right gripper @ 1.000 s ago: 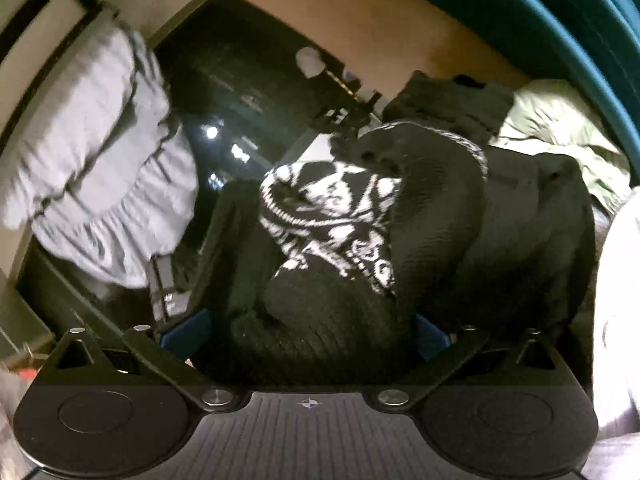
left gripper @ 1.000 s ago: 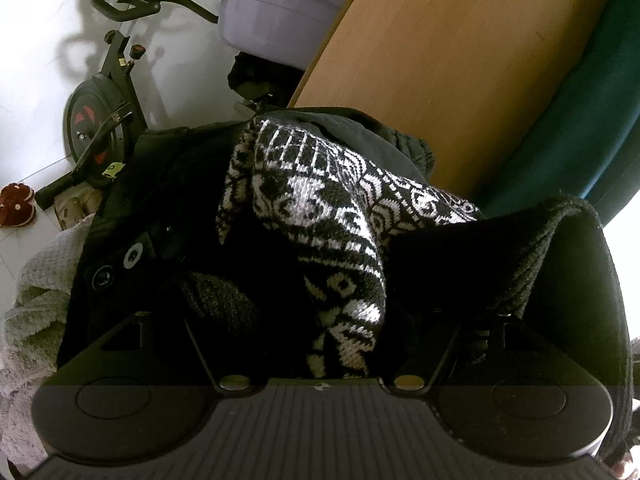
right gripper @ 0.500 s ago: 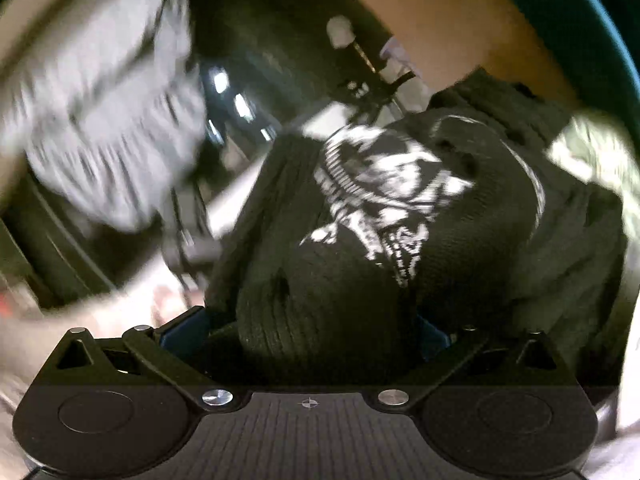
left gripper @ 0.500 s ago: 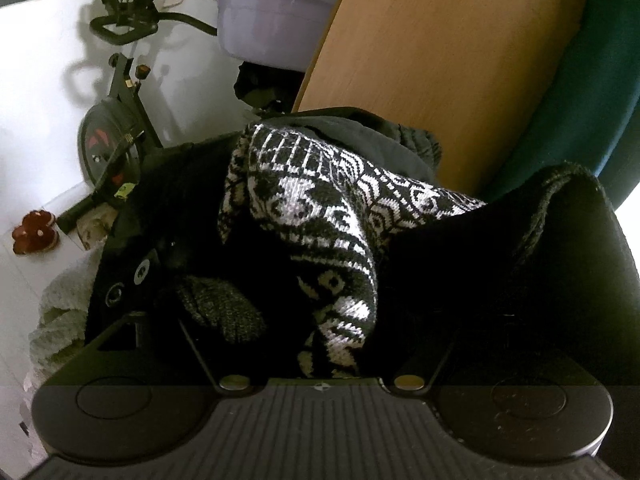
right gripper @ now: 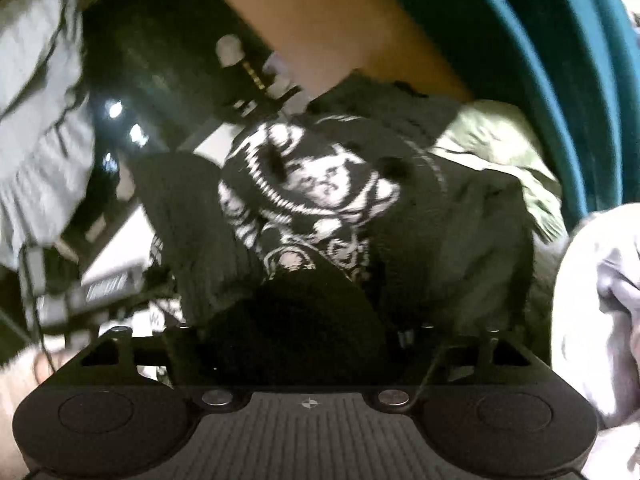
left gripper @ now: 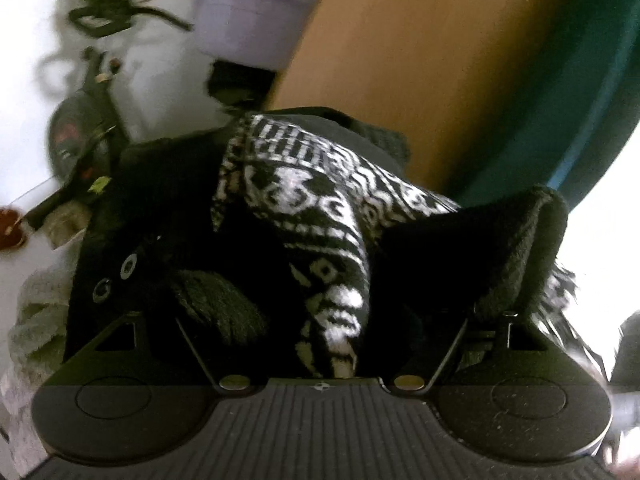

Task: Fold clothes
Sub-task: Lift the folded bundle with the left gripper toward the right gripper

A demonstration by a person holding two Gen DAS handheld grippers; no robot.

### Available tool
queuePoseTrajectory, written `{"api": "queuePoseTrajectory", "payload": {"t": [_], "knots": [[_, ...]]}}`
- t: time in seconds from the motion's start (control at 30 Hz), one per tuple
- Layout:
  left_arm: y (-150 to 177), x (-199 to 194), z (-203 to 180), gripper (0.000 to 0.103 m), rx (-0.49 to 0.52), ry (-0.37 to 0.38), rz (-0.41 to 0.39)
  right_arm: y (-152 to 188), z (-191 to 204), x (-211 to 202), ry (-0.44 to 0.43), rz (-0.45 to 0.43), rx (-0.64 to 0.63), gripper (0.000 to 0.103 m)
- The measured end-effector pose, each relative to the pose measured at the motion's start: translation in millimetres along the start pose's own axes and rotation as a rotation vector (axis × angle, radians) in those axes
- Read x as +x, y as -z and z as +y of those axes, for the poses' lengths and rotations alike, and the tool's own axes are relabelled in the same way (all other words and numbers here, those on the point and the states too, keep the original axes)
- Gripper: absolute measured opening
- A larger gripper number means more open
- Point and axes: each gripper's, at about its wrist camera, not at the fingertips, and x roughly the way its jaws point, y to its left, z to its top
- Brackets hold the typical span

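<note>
A black-and-white patterned knit sweater [left gripper: 320, 208] is bunched up in front of both cameras. In the left wrist view it fills the space between the fingers of my left gripper [left gripper: 320, 320], and its black ribbed hem drapes over the right finger. The right wrist view shows the same sweater [right gripper: 320, 200] piled into my right gripper [right gripper: 304, 320]. Fabric hides the fingertips of both grippers. Both are shut on thick folds of the knit, which hangs above the other clothes.
Under the sweater lie a black garment with snap buttons [left gripper: 128, 268], a pale knit [left gripper: 36, 312] and a pale green garment [right gripper: 500, 140]. Beyond are a wooden tabletop [left gripper: 440, 60], a lavender basin [left gripper: 248, 20], an exercise bike [left gripper: 88, 128] and a white cloth [right gripper: 600, 300] at right.
The right gripper has swung with the sweater, blurring its view and bringing the green garment and white cloth closer. The left view has barely shifted; the grip looks the same.
</note>
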Motion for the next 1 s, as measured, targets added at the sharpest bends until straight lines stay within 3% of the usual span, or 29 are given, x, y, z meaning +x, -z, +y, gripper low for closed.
{"api": "queuePoseTrajectory", "payload": {"t": [0.13, 0.23, 0.37, 0.5, 0.57, 0.67, 0.9, 1.0], "knots": [[7, -7, -7, 0.069, 0.115, 0.048, 0.025, 1, 0, -4, 0.044, -0.013, -0.021, 0.063], [10, -6, -9, 0.063, 0.125, 0.063, 0.027, -3, 7, -1, 0.088, -0.049, -0.039, 0.059], [16, -7, -30, 0.044, 0.181, 0.080, 0.006, -15, 3, -6, 0.157, -0.094, -0.044, 0.055], [29, -10, -57, 0.045, 0.301, 0.134, -0.006, -23, -11, -8, 0.181, -0.099, 0.002, 0.054], [36, -9, -54, 0.058, 0.299, 0.114, -0.015, -23, -12, -7, 0.179, -0.088, -0.005, 0.055], [45, -9, -39, 0.065, 0.256, 0.092, -0.024, -21, -8, -5, 0.182, -0.074, -0.020, 0.057], [41, -3, -18, 0.067, 0.115, 0.106, -0.053, -25, -8, 4, 0.187, -0.066, -0.052, 0.064], [28, 5, -12, 0.061, 0.029, 0.083, -0.060, -24, 2, 10, 0.205, -0.070, -0.097, 0.064]]}}
